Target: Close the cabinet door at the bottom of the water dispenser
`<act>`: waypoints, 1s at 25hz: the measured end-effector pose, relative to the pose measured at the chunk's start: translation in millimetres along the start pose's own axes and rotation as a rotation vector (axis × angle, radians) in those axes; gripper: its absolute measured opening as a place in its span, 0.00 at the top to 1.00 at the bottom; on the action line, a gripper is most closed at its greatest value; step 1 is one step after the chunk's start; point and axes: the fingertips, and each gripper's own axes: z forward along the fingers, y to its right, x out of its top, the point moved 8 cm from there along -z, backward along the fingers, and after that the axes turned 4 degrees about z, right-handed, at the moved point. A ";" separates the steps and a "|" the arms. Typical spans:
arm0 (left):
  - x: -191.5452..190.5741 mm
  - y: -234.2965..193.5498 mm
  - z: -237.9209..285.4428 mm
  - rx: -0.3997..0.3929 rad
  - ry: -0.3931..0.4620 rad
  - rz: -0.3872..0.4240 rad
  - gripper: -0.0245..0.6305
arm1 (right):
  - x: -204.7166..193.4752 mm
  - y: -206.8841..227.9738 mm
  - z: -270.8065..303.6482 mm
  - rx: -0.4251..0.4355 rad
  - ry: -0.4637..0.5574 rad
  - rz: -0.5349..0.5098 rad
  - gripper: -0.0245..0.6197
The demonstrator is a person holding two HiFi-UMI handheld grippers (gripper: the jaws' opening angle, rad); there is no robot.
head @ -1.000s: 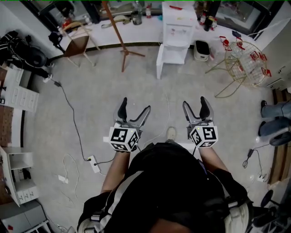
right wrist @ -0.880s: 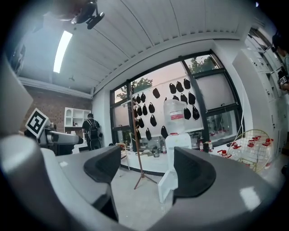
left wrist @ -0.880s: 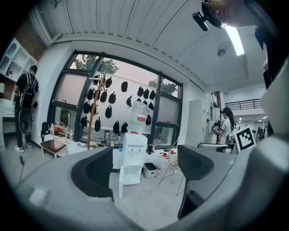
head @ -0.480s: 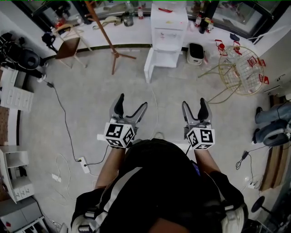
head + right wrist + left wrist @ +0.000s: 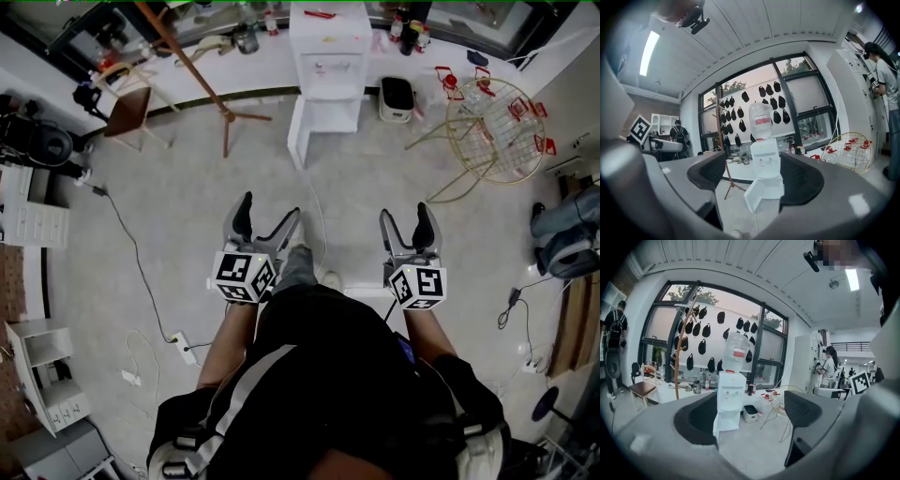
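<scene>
Grey concrete floor (image 5: 187, 206) underfoot, white water dispenser (image 5: 328, 42) across the room, cabinet door (image 5: 298, 136) swung open. Holding left gripper (image 5: 270, 211) and right gripper (image 5: 404, 216) well back, jaws apart on both.

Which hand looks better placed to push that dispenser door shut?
Probably left: the cabinet door hangs open on the left of the water dispenser, roughly ahead of the left tool; the right tool is further aside.

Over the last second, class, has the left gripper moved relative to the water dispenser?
Yes. The left gripper has moved forward, toward the water dispenser: the stretch of floor between its fingers and the open cabinet door has shrunk.
</scene>
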 end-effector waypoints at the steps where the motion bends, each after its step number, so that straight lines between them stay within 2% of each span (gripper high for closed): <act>1: -0.9 -3.3 6.2 0.001 -0.002 -0.004 0.29 | -0.7 3.0 4.2 -0.008 -0.006 0.000 0.43; 7: 5.2 -30.1 46.0 -0.031 0.003 -0.013 0.29 | 3.6 10.0 40.6 -0.055 -0.019 -0.028 0.43; 16: 18.0 -104.1 124.9 -0.085 -0.012 0.003 0.29 | 4.3 3.5 139.6 -0.079 -0.063 -0.035 0.43; 19: 27.5 -134.9 150.5 -0.100 -0.020 0.027 0.29 | 7.7 -2.8 180.0 -0.078 -0.070 -0.045 0.43; 25: 29.4 -188.7 190.8 -0.116 -0.053 0.010 0.29 | 10.7 -18.0 255.0 -0.050 -0.073 -0.097 0.43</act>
